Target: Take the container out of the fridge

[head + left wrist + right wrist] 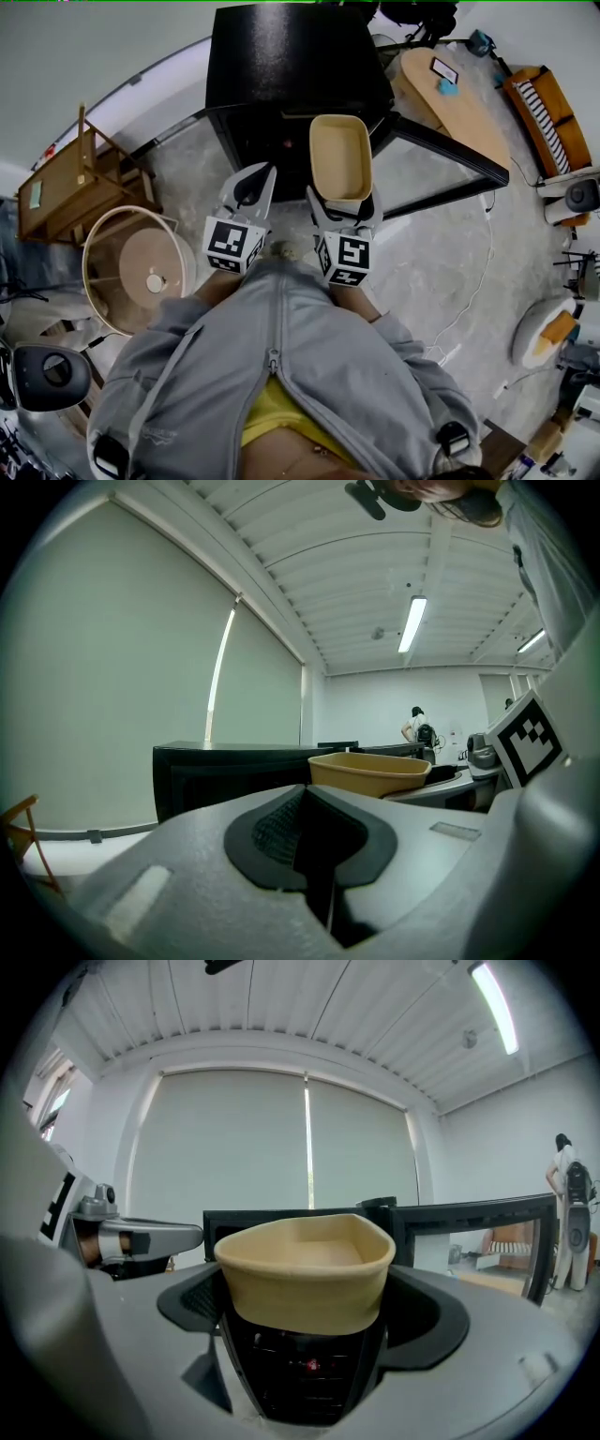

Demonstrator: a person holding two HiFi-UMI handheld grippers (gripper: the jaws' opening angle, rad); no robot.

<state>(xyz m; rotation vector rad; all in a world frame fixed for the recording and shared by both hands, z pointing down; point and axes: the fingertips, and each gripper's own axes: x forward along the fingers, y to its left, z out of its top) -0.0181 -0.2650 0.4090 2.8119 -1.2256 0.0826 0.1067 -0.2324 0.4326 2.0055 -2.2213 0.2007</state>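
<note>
The black fridge (295,66) stands at the far side, its door (441,155) open to the right. The tan container (339,155) is out in front of it, its near end clamped in the right gripper (343,204) (walls pinched inward). The left gripper (255,180), jaws pressed together on nothing, is just to its left.

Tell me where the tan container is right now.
Head view, centre: the tan container is clamped at its near end by the right gripper, in front of the black fridge, with the shut left gripper to its left.

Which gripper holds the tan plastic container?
The right gripper: its fingers clamp the tan rounded plastic container at its near end. The left gripper is shut on nothing.
</note>
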